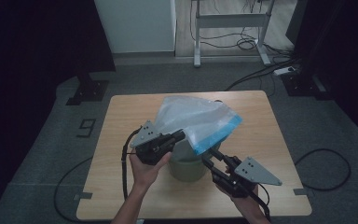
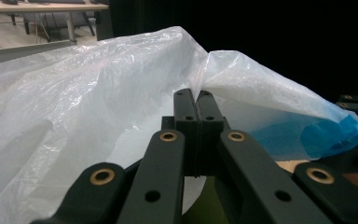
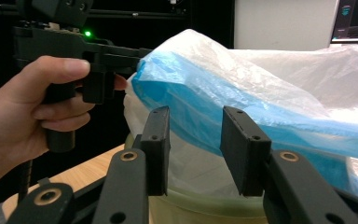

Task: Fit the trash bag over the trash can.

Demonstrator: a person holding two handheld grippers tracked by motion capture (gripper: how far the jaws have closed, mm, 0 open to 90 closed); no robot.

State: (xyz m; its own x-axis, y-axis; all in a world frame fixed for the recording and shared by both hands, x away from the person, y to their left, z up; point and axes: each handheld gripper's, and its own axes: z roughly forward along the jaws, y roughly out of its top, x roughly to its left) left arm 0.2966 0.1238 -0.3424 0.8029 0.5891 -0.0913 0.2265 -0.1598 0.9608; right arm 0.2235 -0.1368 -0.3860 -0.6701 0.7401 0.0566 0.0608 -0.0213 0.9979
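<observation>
Scene: lining a small olive-green bin [image 1: 186,167] with a translucent plastic bag [image 1: 191,116], at the middle of a wooden surface [image 1: 121,140], under dim light.
Bag: billowing above the bin, blue-tinted hem [image 1: 216,135] hanging toward the right rim, not yet folded over it.
Left tool [image 1: 179,136]: clamping shut on a fold of the bag's film just above the near-left of the bin; in the left gripper view, jaws pressing together with white plastic pinched at the tip [image 2: 195,100].
Right tool [image 1: 208,157]: standing partly open just right of the bin, pinching nothing; in the right gripper view, jaws parting with the blue hem [image 3: 242,107] lying beyond them.
Bin: sitting upright beneath the bag, mostly hiding under the film; green rim peeking out between the right tool's jaws [image 3: 200,200].
Step, judging: getting ready for taking the blue hem with the right tool while holding the opposite side with the left.
Risk, slip: thin film sliding out of the left tool's small pinch, if pulling hard sideways.
Risk, tear: plastic stretching or ripping at that pinch point, given how little material is being held.
Risk, missed grab: right tool closing on air or on one layer alone, the hem hanging loose and shifting.
Risk, tipping: light bin tilting or skating across the surface, if dragging the bag against its rim.
</observation>
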